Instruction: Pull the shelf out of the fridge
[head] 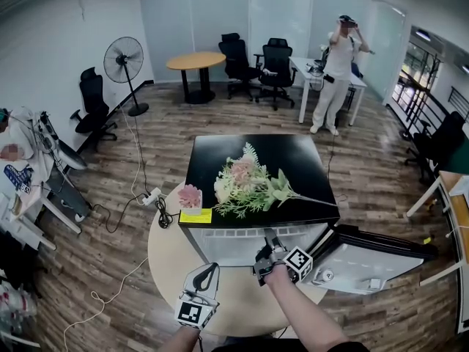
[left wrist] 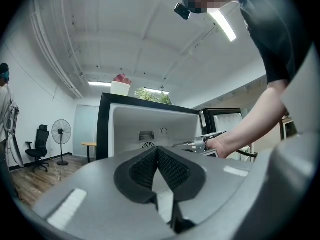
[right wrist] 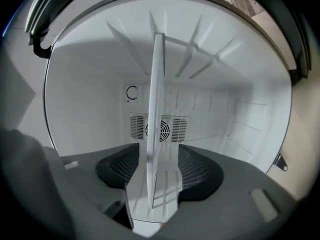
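Note:
The small black fridge (head: 212,152) stands on a round table (head: 172,266) with its door (head: 366,259) swung open to the right. My right gripper (head: 268,254) reaches into the white interior. In the right gripper view the white shelf (right wrist: 156,104) appears edge-on between the two dark pads (right wrist: 192,171), with a gap on either side, so the right gripper (right wrist: 157,159) is open around it. My left gripper (head: 207,274) hangs back over the table in front of the fridge, shut on nothing (left wrist: 158,151). From the left gripper view the fridge (left wrist: 145,121) and the right gripper (left wrist: 195,145) are ahead.
A bunch of artificial flowers (head: 249,185), a pink potted plant (head: 190,196) and a yellow note (head: 195,215) lie on the fridge top. A power strip and cables (head: 150,196) trail on the floor at left. A person (head: 337,72), desks, chairs and a fan (head: 123,61) stand far behind.

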{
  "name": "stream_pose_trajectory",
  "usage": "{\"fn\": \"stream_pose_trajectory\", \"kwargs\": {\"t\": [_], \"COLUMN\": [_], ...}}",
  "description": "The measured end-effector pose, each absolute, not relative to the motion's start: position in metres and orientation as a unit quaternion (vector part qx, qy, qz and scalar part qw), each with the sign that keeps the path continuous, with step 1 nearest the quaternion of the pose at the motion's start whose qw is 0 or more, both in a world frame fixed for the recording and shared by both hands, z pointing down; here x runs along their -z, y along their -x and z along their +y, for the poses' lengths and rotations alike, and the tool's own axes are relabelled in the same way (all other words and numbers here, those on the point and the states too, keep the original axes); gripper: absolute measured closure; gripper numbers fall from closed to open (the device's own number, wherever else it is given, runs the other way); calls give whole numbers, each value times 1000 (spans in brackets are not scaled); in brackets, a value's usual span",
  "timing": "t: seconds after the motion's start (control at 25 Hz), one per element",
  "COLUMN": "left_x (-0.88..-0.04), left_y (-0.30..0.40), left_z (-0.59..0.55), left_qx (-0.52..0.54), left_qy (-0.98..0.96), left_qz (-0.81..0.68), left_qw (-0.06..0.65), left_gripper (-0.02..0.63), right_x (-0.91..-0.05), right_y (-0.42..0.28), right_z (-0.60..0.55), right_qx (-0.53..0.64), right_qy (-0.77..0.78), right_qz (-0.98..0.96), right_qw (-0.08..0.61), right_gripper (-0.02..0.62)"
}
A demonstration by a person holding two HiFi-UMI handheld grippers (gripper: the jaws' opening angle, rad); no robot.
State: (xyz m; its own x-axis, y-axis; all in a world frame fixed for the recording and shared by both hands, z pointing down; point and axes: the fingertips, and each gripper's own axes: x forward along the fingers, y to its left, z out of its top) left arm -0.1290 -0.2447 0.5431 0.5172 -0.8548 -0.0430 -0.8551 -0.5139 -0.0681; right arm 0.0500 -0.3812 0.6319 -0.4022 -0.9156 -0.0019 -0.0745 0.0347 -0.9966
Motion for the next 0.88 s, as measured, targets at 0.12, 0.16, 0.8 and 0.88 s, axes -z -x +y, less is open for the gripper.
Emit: {"fn": "stream_pose_trajectory", "kwargs": {"t": [0.12,0.16,0.8,0.88], "left_x": [-543,-544,-548,-550], "left_y": [129,130,128,128], "left_z": [-244,-244,-245,-245], "left_qx": [-1,-5,-4,1], "left_qy": [870,871,874,874], "left_qz": [491,490,484,485], "left_qw": [40,41,40,39], "left_gripper": [607,607,607,607], "right_x": [-630,-630,-628,-628], "right_y": [-47,-46,-50,-50], "right_z": [-384,-385,-396,-395], "right_qx": [567,569,574,577], "right_qy": [391,389,392,389], "right_qz": [619,618,604,600], "right_qw": [378,378,391,395], "right_gripper": [354,357,547,554]}}
